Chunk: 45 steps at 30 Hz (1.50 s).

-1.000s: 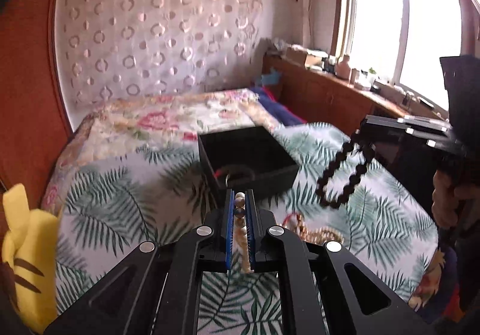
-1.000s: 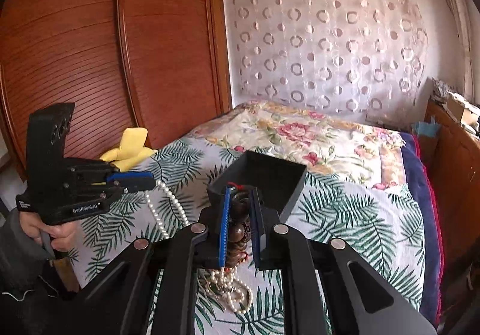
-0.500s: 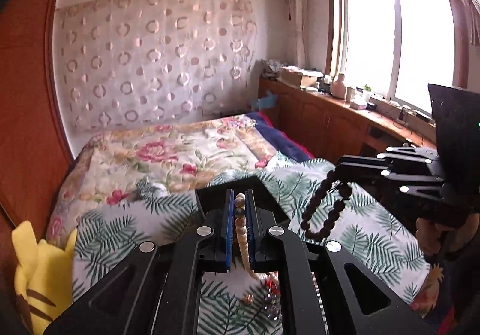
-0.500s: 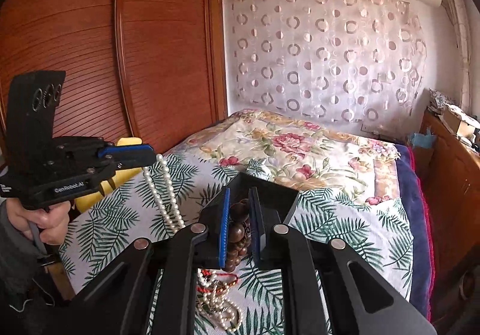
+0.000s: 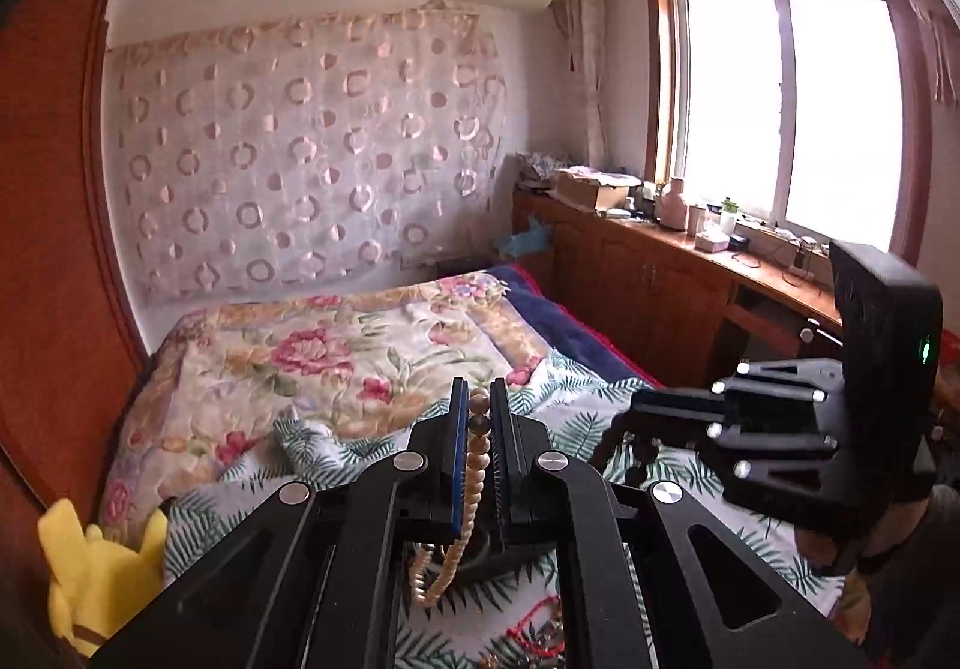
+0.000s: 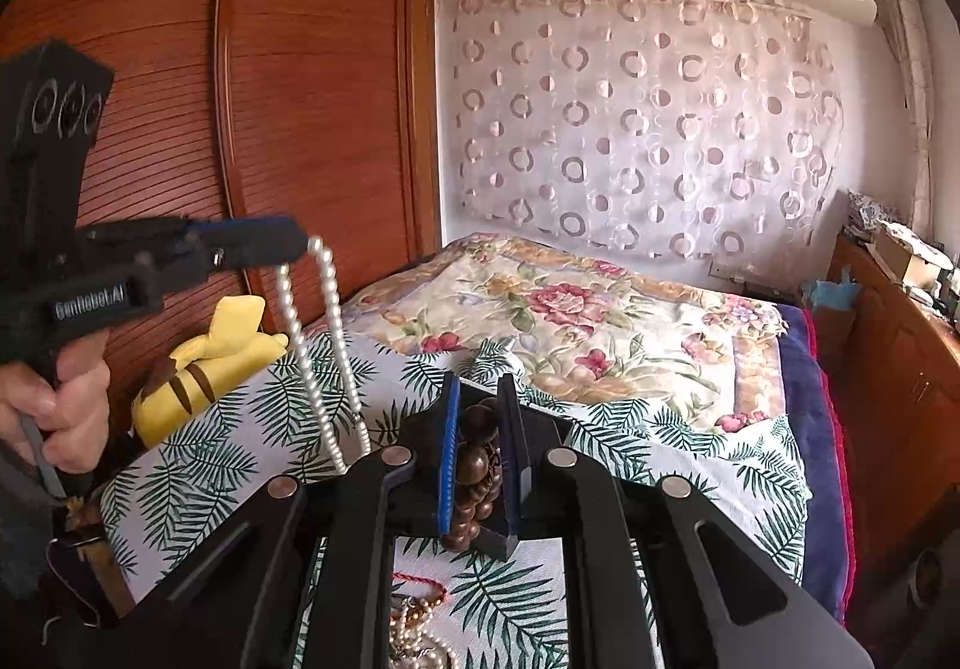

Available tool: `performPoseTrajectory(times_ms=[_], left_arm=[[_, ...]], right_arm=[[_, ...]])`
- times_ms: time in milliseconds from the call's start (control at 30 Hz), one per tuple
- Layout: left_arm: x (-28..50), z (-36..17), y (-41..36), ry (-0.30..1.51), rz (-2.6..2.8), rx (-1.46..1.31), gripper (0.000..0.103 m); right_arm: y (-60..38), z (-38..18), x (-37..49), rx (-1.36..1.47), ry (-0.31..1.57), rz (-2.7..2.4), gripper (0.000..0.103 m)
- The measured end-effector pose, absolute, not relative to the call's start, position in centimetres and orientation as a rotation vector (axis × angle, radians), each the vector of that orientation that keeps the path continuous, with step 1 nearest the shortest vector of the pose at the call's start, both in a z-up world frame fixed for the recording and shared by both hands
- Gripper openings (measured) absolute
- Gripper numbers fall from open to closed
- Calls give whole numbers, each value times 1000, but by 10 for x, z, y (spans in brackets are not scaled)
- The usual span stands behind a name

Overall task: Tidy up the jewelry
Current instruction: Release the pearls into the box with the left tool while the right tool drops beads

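White pearl bead necklace (image 5: 474,465) hangs pinched between the nearly closed left gripper (image 5: 479,417) fingers; the right gripper (image 6: 480,429) clamps a dark brown wooden bead bracelet (image 6: 477,465).

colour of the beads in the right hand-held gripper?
Dark brown, glossy wooden-looking beads clamped in the right hand-held gripper; clearest in the right wrist view.

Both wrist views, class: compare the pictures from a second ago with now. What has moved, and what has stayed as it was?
Both grippers have risen and tilted up: the black box has dropped behind the left gripper's fingers, and more wall and ceiling show. The pearl necklace now hangs higher above the bed. Unchanged: the left gripper is still shut on the pearl necklace, the right gripper on the dark wooden bead bracelet; loose jewelry still lies on the leaf-print cover.
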<state>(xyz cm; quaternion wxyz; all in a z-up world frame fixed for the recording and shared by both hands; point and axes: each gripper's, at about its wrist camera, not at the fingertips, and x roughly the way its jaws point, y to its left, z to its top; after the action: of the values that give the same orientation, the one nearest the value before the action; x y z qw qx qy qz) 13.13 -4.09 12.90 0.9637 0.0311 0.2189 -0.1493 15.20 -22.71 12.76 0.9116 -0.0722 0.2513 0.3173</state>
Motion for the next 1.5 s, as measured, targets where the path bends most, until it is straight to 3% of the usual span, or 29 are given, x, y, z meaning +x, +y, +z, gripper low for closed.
performPoseTrajectory(times_ms=[433,1233,1300,1500], left_arm=[[189,136,-46,487,-265,68,6],[211,-5,-24,710,-260,-2,7],[205,-10,-25,701,-257,1,8],[190,-15,-22,686,-240,-3,27]], right_arm=[[-221,136,179,-166,514,638,14],[-194,40,224,-145,715,629,14],[-191,31,225,-154,736,627,14],[-192,27,221,-134,723,625,15]])
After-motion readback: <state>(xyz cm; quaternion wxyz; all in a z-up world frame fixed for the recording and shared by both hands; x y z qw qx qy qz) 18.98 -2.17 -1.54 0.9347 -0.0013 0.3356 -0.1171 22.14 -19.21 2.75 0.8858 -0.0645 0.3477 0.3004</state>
